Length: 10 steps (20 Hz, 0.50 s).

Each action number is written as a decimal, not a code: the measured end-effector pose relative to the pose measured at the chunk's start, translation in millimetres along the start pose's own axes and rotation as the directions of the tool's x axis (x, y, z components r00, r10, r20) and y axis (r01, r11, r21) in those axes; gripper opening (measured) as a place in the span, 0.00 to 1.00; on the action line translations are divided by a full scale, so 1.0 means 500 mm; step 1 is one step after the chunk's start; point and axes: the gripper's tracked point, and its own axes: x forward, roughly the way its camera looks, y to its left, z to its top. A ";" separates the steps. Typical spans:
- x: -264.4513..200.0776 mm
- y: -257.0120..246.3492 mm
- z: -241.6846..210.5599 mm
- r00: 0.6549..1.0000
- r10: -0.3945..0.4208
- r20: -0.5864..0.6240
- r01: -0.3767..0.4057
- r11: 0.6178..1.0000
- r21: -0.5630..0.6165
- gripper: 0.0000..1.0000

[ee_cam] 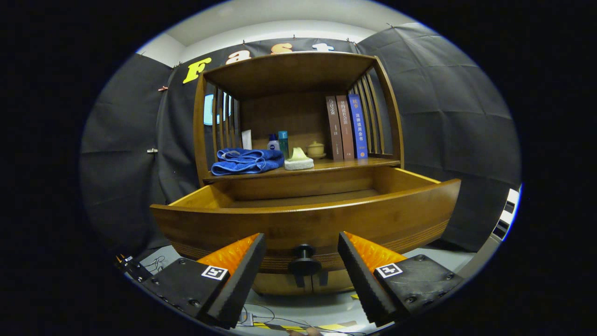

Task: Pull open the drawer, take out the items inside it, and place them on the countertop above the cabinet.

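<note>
Drawer (305,219) looks solid, heavy wood, already pulled out. Tongs (302,261) hang spread wide around its knob (304,265), touching nothing; that's the grab spot.

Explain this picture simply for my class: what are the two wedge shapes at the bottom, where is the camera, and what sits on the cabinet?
The camera rides on a hand-held gripper and looks forward along its jaws, the two wedges. They stand open, holding nothing, either side of the dark knob of a pulled-out wooden drawer. The drawer's inside is mostly hidden. On the countertop above lie a folded blue towel, small bottles, a pale sponge-like block, a little lidded pot and three upright books.
</note>
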 end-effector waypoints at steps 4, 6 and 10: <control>0.021 0.005 0.025 1.000 -0.001 0.024 0.001 1.000 -0.003 0.99; 0.028 0.001 0.036 0.999 -0.010 0.042 0.011 1.000 -0.016 0.99; 0.038 0.003 0.043 0.999 -0.012 0.051 0.013 1.000 -0.028 1.00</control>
